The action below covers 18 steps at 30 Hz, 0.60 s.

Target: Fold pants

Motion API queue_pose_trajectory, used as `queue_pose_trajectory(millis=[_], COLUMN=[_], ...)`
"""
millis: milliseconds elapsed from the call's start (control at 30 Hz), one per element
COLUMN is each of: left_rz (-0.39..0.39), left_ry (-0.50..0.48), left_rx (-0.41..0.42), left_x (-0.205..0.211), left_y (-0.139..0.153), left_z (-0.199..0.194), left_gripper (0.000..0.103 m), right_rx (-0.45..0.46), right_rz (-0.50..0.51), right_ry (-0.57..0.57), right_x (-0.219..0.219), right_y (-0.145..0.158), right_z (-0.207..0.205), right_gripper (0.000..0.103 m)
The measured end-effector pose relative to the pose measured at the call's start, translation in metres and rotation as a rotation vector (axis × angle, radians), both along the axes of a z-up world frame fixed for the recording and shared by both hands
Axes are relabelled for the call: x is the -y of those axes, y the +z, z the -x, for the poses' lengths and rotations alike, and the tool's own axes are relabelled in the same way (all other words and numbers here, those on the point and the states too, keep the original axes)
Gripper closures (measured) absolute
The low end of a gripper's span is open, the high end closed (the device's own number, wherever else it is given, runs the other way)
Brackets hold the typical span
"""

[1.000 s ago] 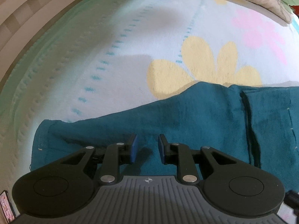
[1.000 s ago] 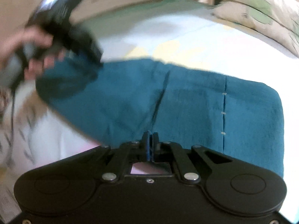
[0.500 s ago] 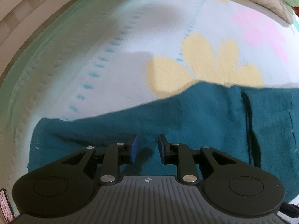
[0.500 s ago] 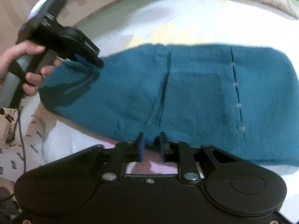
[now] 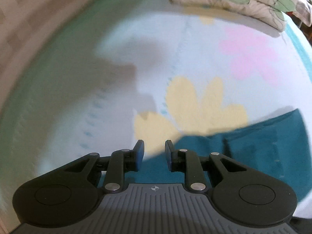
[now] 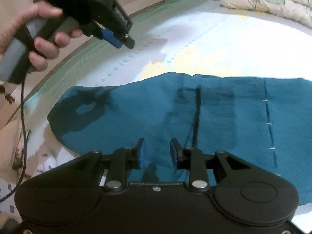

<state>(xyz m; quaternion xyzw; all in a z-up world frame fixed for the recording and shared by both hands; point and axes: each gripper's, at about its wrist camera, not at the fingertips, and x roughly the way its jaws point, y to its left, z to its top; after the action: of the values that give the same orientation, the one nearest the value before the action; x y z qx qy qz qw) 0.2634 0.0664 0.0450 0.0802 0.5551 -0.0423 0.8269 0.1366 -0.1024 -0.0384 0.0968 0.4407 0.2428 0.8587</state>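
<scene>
The teal pants (image 6: 195, 120) lie folded flat across the bed, a dark seam running down their middle. In the left wrist view they (image 5: 263, 146) fill the lower right. My right gripper (image 6: 157, 154) is open and empty, just above the near edge of the pants. My left gripper (image 5: 154, 154) is open and empty, raised above the left end of the pants. It also shows in the right wrist view (image 6: 119, 41), held in a hand, high over the bed.
The bed sheet (image 5: 195, 58) is white with yellow and pink flowers and a green border. Pillows (image 6: 269, 2) lie at the far right. A wooden bed frame (image 6: 156, 0) runs along the far side. A cable (image 6: 23, 136) hangs from the left gripper.
My right gripper has opened and drawn back from the pants. My left gripper has lifted up and away from the left end of the pants.
</scene>
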Motion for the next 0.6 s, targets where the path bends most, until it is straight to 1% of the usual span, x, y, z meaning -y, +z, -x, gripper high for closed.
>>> queue_pose_trajectory(millis=[33,67,100,167,200,233,267,367,433,500,600], left_rz=[0.009,-0.001,-0.035,-0.116,-0.142,-0.142,-0.125,-0.066,-0.072,-0.081,-0.058], left_ry=[0.007,0.003,-0.015,-0.046,-0.05,-0.041,-0.019,0.081,0.114,0.122,0.16], left_rx=[-0.04,-0.072,-0.091,-0.087,-0.078,-0.073,-0.068,-0.079,-0.087,-0.097,-0.091], left_x=[-0.002,-0.004,-0.006,-0.012,-0.019,-0.028,-0.04,-0.08,-0.102,-0.123,-0.153], left_y=[-0.001,-0.001,-0.001,0.003,0.006,0.009,0.012,0.02,0.022,0.023,0.016], left_z=[-0.002,-0.002,0.0,0.009,0.015,0.02,0.025,0.037,0.044,0.052,0.067], left_gripper=[0.08,0.08,0.08,0.08,0.08,0.08,0.08,0.08,0.08,0.08,0.08], right_rx=[-0.005,-0.009,-0.011,-0.014,-0.02,-0.026,-0.031,-0.042,-0.053,-0.066,-0.078], right_rz=[-0.008,-0.011,-0.012,-0.015,-0.017,-0.017,-0.014,-0.003,0.0,0.001,0.005], right_ry=[-0.005,-0.009,-0.013,-0.019,-0.02,-0.019,-0.018,-0.011,-0.009,-0.009,-0.002], right_x=[-0.001,-0.002,-0.003,-0.004,-0.005,-0.006,-0.007,-0.01,-0.012,-0.015,-0.022], right_y=[-0.001,-0.001,-0.002,-0.003,-0.004,-0.005,-0.006,-0.009,-0.011,-0.014,-0.018], right_z=[-0.002,-0.002,-0.004,-0.006,-0.008,-0.009,-0.011,-0.014,-0.017,-0.02,-0.024], right_gripper=[0.064,0.064,0.063,0.063,0.063,0.063,0.063,0.063,0.062,0.062,0.062])
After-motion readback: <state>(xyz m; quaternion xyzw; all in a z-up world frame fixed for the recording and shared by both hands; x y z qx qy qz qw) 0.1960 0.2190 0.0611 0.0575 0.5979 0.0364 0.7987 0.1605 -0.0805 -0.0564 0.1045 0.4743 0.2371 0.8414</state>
